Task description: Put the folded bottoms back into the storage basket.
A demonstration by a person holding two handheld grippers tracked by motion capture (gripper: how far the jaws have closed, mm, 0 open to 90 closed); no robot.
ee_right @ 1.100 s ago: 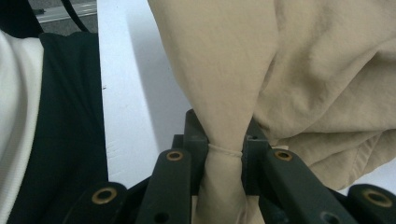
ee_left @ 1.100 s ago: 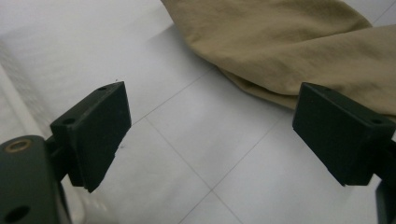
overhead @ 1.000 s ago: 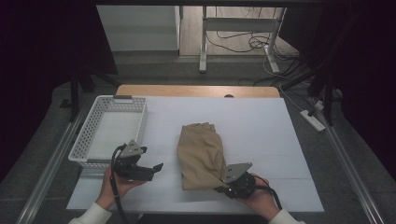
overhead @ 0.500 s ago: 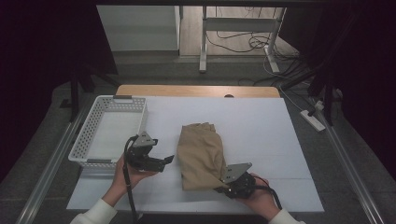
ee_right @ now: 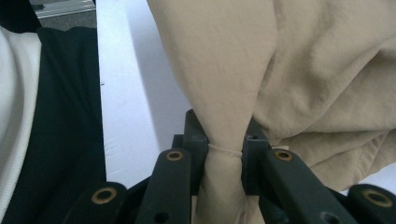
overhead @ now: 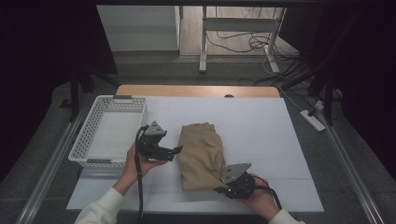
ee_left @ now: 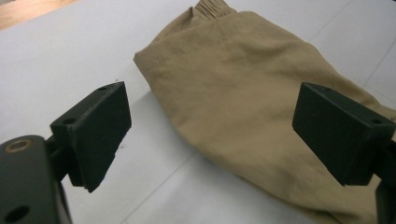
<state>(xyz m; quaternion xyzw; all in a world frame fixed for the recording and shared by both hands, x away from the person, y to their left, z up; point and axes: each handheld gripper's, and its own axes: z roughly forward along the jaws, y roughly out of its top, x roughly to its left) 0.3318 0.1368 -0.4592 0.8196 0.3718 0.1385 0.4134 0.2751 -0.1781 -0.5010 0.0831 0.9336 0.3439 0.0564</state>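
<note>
Right gripper (overhead: 223,186) clamps the near corner of the tan garment (overhead: 201,151), which lies folded mid-table on the white table (overhead: 261,126). Left gripper (overhead: 176,150) hovers at the cloth's left edge, jaws spread wide, beside the white basket (overhead: 88,140).

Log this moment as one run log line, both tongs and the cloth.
left tongs: open, beside folded tan fabric garment | right tongs: shut on garment's near corner | white plastic lattice basket: left of garment

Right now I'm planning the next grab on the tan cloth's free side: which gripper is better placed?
Probably left: the left gripper is open beside the tan cloth, while the right gripper is shut on its near corner.
</note>
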